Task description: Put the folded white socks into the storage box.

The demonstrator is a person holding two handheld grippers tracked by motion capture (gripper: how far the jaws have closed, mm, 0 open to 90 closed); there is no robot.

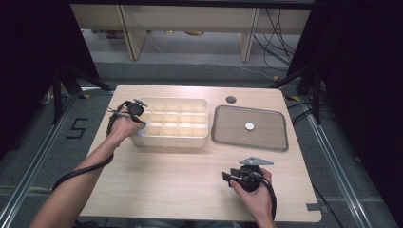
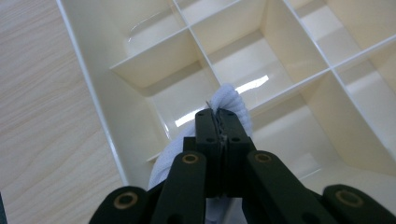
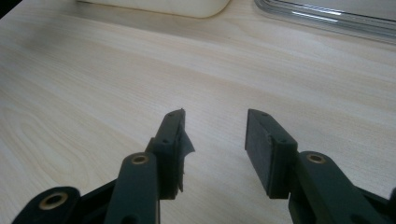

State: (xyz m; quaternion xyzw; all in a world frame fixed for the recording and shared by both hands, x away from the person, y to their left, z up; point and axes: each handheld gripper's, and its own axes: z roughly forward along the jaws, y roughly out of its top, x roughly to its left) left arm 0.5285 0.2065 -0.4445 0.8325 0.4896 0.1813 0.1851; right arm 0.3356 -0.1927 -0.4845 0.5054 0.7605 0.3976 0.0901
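From above, high view: left gripper (image 1: 134, 110) sits at the left end of a cream divided box (image 1: 199, 137); a small white item (image 1: 143, 127) shows just below the hand, against the box's near-left corner, too small to identify. Right of the box lies a grey tray (image 1: 223, 134) with a white disc (image 1: 249, 126) at its centre. Right gripper (image 1: 236, 176) rests on the bare wooden table (image 1: 166, 175), well apart from both containers, jaws pointing left.

Left gripper view: the jaws are pressed together, pinching a white ribbed cloth (image 2: 231, 100) that bulges past the tips and trails back under them. Directly beyond the tips stand the box's dividers; the cloth hangs over a compartment beside the box's outer wall. How much of it lies below the jaws is hidden.

Right gripper view: jaws spread, nothing between them, wood grain beneath. Box and tray edges are cut off at the top, ahead of the tips.
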